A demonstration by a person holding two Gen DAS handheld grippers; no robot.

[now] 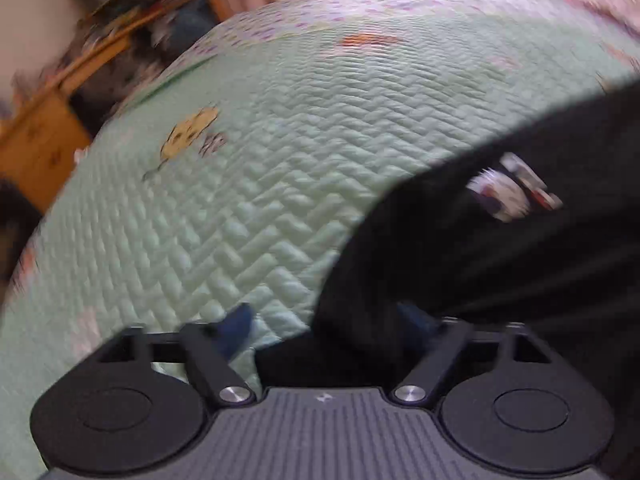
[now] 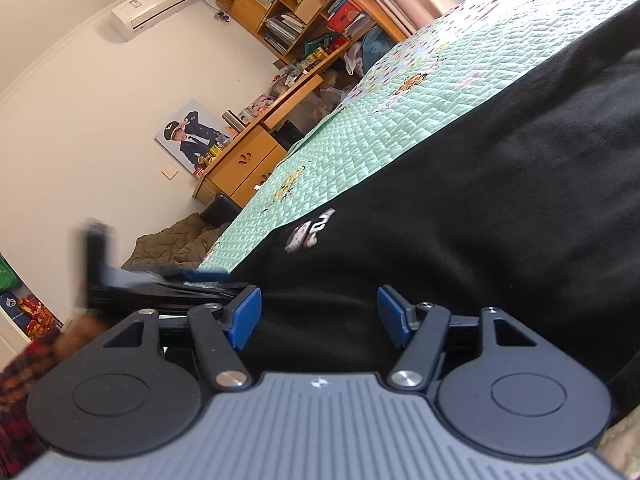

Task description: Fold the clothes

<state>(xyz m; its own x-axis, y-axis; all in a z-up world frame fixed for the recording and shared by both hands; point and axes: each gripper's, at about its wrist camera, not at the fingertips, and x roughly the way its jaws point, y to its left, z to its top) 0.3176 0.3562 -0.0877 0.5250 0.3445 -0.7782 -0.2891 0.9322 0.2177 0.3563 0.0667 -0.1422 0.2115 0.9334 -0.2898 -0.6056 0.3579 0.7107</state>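
Two tongs over black garment (image 2: pixel 500 200) spread on quilted bed (image 1: pixel 260 160). Left tongs (image 1: pixel 320 324) released, garment edge lying to their right. Right tongs (image 2: pixel 318 312) parted, unclenched, fabric beneath; right hand nearer.

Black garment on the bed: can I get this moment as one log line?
black garment on green quilt | left tool open | right tool open, over garment

Mint-green quilted bedspread (image 2: pixel 400 120) with cartoon prints covers bed. Wooden desk (image 2: pixel 240 164) beside bed, cluttered wooden bookshelf (image 2: pixel 296 12) above it. White air conditioner (image 2: pixel 154 4) high on wall. Portrait poster (image 2: pixel 192 136) leans against wall. Olive quilted blanket (image 2: pixel 172 244) heaped on floor.
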